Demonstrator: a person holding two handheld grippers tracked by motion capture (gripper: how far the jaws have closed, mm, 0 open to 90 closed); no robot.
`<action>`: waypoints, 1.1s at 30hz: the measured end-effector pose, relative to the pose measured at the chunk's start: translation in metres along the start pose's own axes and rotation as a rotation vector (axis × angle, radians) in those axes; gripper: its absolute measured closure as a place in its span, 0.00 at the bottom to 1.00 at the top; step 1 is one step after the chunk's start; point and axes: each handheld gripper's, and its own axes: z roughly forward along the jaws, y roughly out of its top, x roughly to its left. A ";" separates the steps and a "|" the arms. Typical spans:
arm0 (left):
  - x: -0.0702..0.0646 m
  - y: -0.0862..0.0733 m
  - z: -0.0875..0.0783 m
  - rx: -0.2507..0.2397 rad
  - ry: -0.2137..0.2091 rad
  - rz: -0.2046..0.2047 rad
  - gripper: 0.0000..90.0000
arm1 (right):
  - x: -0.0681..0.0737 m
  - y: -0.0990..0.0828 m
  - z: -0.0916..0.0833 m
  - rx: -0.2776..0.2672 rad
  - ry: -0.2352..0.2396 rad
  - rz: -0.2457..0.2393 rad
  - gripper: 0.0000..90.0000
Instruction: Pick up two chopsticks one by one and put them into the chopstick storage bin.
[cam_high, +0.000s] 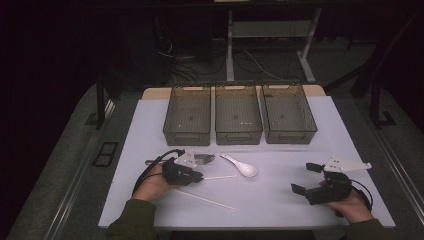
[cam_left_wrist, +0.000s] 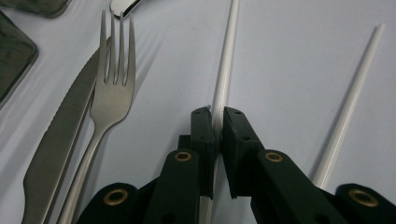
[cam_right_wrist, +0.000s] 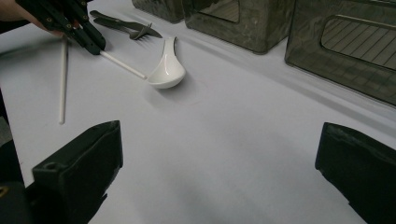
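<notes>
On the white table lie two thin white chopsticks, a fork, a knife and a white ceramic spoon. My left gripper is low over the table, shut on one white chopstick, which runs out ahead between the jaws toward the spoon. The other chopstick lies loose nearer the front edge, to the right in the left gripper view. The fork and knife lie side by side just left of the jaws. My right gripper stands wide open at the right with nothing between its jaws.
Three dark see-through bins stand in a row at the back of the table: left, middle, right. A person's hands hold both grippers at the front edge. Beyond the table are desk legs and cables on the floor.
</notes>
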 end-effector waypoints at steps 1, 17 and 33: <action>0.001 0.000 0.000 0.001 -0.006 0.009 0.92 | 0.000 0.000 0.000 0.000 0.000 -0.001 0.01; 0.006 0.006 0.000 -0.029 -0.039 0.031 0.94 | 0.000 0.000 0.000 0.001 0.002 0.001 0.01; 0.006 0.010 -0.007 -0.037 -0.026 0.011 0.93 | 0.000 0.000 0.000 0.000 0.001 0.003 0.01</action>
